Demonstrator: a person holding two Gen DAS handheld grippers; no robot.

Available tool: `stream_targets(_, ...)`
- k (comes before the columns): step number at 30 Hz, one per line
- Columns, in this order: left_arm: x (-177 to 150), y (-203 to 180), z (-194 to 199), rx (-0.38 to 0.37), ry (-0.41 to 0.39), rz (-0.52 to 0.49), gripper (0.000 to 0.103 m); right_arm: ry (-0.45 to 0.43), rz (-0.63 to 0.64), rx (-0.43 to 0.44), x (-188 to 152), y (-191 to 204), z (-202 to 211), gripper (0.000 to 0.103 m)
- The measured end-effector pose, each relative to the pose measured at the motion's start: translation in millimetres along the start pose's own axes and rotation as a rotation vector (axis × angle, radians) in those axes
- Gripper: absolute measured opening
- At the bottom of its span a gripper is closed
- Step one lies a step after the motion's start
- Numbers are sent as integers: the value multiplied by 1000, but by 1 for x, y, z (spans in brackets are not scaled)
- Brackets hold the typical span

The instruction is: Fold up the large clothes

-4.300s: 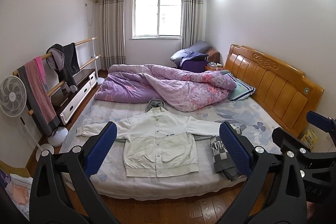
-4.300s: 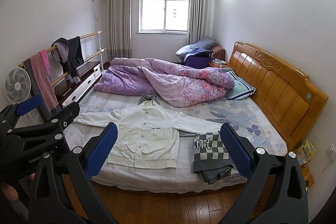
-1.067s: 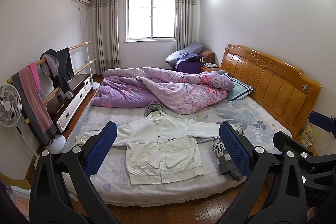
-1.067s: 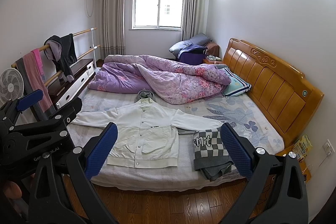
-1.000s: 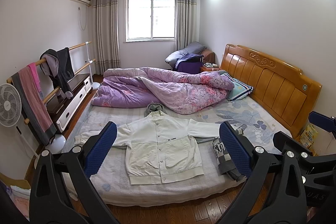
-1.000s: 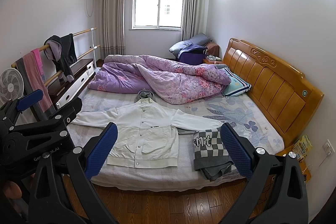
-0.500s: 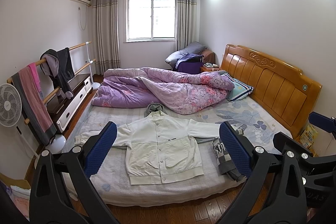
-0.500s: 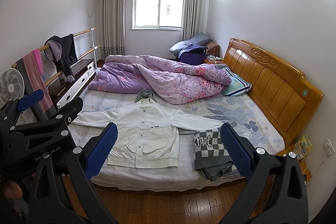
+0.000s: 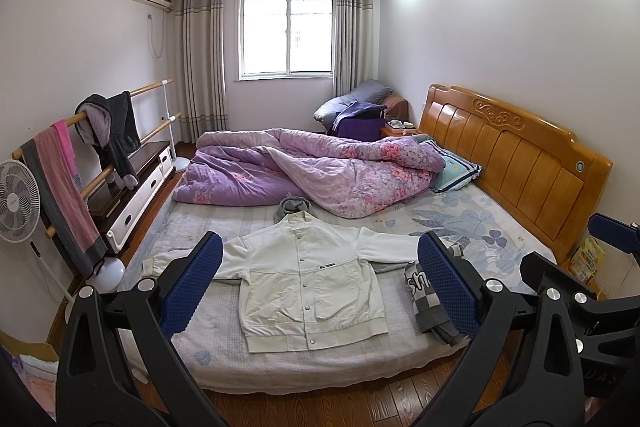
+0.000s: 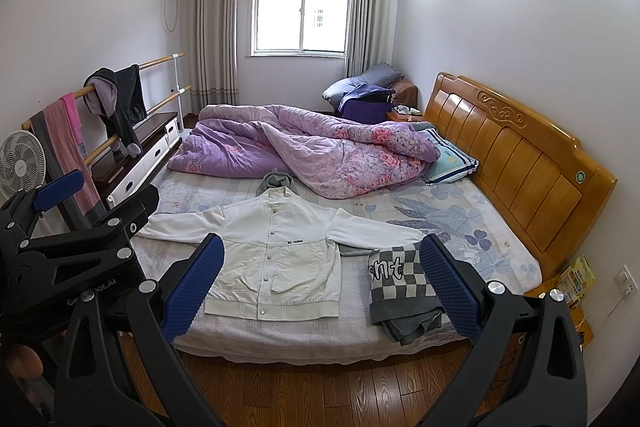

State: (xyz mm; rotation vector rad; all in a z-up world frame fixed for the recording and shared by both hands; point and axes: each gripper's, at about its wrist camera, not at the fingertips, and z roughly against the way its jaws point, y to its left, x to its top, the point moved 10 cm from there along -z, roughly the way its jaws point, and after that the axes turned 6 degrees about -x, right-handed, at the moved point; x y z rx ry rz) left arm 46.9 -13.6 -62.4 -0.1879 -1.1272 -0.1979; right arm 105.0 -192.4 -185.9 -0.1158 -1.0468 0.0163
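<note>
A white button-up jacket (image 9: pixel 308 279) lies flat on the bed, front up, both sleeves spread out; it also shows in the right wrist view (image 10: pixel 276 259). My left gripper (image 9: pixel 320 287) is open and empty, held back over the floor short of the bed's near edge. My right gripper (image 10: pixel 320 287) is open and empty too, level with the left one. The left gripper's body also shows at the left of the right wrist view (image 10: pixel 72 247). A folded grey checked garment (image 10: pixel 404 291) lies to the right of the jacket near the bed's edge.
A crumpled purple quilt (image 9: pixel 312 171) fills the far half of the bed (image 10: pixel 280 339). The wooden headboard (image 9: pixel 516 163) is on the right. A clothes rail with hanging clothes (image 9: pixel 96 143), a fan (image 9: pixel 16 203) and a low cabinet stand at the left. Wooden floor (image 10: pixel 320 387) lies below.
Since 4.3 s ago both grippers have drawn back a little from the bed. Over the last second nothing has visibly moved.
</note>
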Motion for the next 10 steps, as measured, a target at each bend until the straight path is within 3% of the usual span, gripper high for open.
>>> stream_targets(10,-1,-1,-3,-3,3,3,98,2,-1,-1,-1,0,-1,95)
